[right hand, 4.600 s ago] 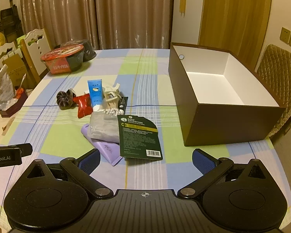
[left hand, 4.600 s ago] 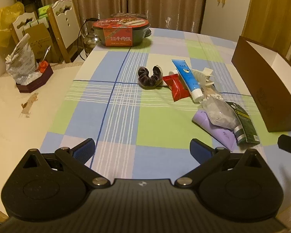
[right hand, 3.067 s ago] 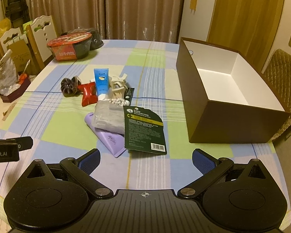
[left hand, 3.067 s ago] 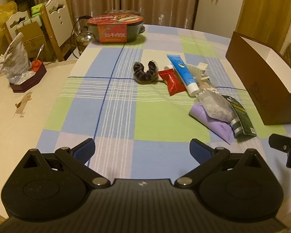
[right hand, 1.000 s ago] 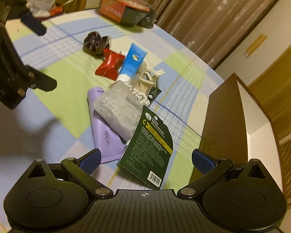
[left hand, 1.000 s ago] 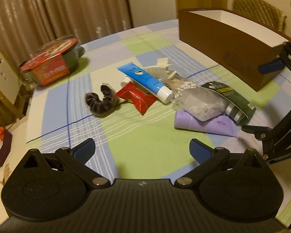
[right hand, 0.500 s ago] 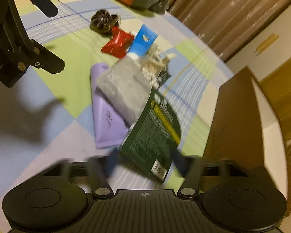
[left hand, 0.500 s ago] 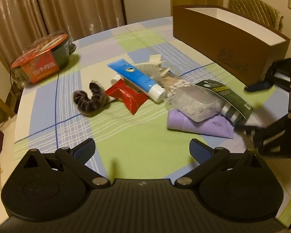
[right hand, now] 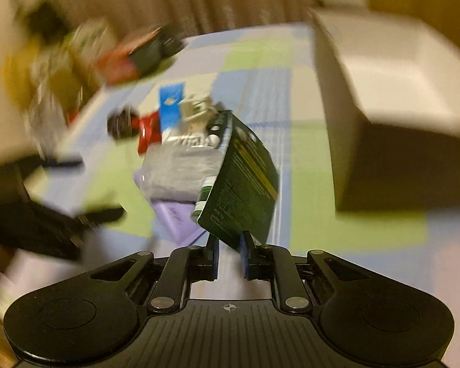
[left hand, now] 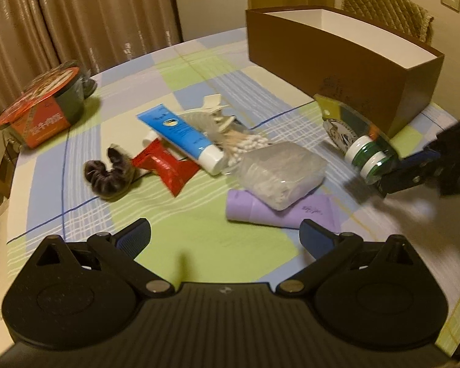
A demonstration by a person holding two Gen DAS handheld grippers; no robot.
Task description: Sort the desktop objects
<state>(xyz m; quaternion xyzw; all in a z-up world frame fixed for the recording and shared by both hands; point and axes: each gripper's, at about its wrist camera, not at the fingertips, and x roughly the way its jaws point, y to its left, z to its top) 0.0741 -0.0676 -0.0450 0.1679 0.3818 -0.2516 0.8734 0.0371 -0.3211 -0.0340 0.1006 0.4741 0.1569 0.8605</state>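
From your left wrist camera, your left tool [left hand: 224, 236] hangs wide apart above the checked surface [left hand: 199, 239], gripping nothing. Ahead of it lies the pile: a purple pouch [left hand: 291, 208] with a clear bag [left hand: 282, 178] resting on top of it, a blue tube [left hand: 181, 135] lying slantwise with its white cap toward the bag, cotton swabs [left hand: 245, 144] just beside that cap, and a pale hair claw [left hand: 211, 113] behind the tube. A red sachet [left hand: 165, 165] touches the tube's near side, and a dark scrunchie [left hand: 107, 174] sits just left of the sachet. A red-lidded bowl [left hand: 43, 104] stands well apart at far left. The brown box [left hand: 337, 61], white inside, stands at far right. In front of its near corner, your right tool [left hand: 398, 171] pinches a carded green pack [left hand: 352, 132] clear of the surface, small white-capped bottles showing on the card's face.

From your right wrist camera, much is blurred by motion. Your right tool [right hand: 228, 245] is nearly closed, its blue pads clamping the lower edge of the green pack [right hand: 245, 181], which stands tilted above the surface, its printed back toward you. The purple pouch [right hand: 174, 214] and clear bag [right hand: 181, 171] lie just behind it, and the box [right hand: 398, 116] stands to the right.
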